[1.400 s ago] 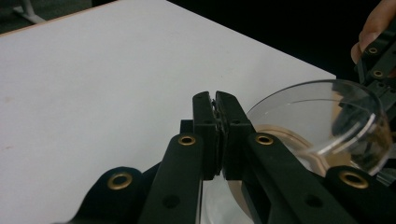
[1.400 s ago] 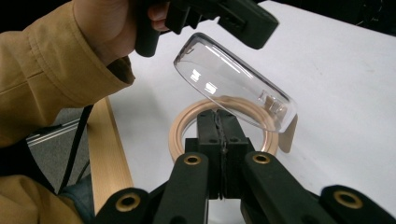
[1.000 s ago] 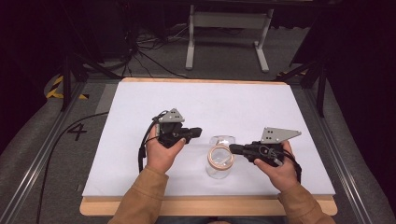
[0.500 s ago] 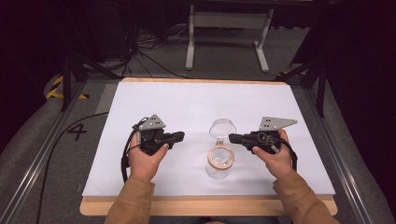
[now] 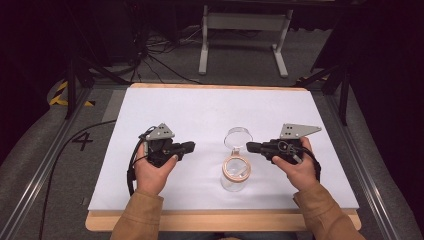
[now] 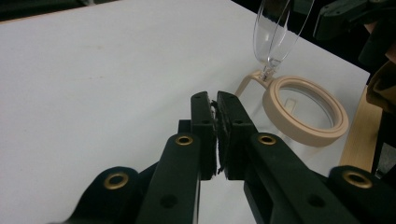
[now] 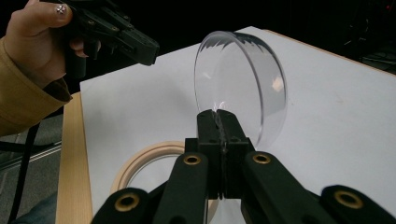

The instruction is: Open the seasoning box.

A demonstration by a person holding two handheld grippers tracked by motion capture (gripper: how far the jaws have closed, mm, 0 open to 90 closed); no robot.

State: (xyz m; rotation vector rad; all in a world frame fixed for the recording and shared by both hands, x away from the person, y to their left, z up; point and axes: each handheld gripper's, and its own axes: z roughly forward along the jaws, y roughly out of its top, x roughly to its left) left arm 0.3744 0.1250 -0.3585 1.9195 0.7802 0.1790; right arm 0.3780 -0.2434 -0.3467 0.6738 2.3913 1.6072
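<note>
A clear glass jar with a round tan wooden collar (image 5: pixel 235 170) stands near the front of the white matte table top (image 5: pixel 200 115), between the two hands. Its clear domed lid (image 5: pixel 238 137), hinged open, stands on edge behind the rim. The right gripper (image 5: pixel 251 147) has its black jaws pressed together on the lid's edge; the right gripper view shows that pinch closely. The left gripper (image 5: pixel 190 146) is closed on nothing, well apart from the jar. A painted "4" (image 5: pixel 82 141) marks the grey floor.

White table top (image 5: pixel 200 115), grey stand (image 5: pixel 243 30), floor cables (image 5: pixel 155 62)
</note>
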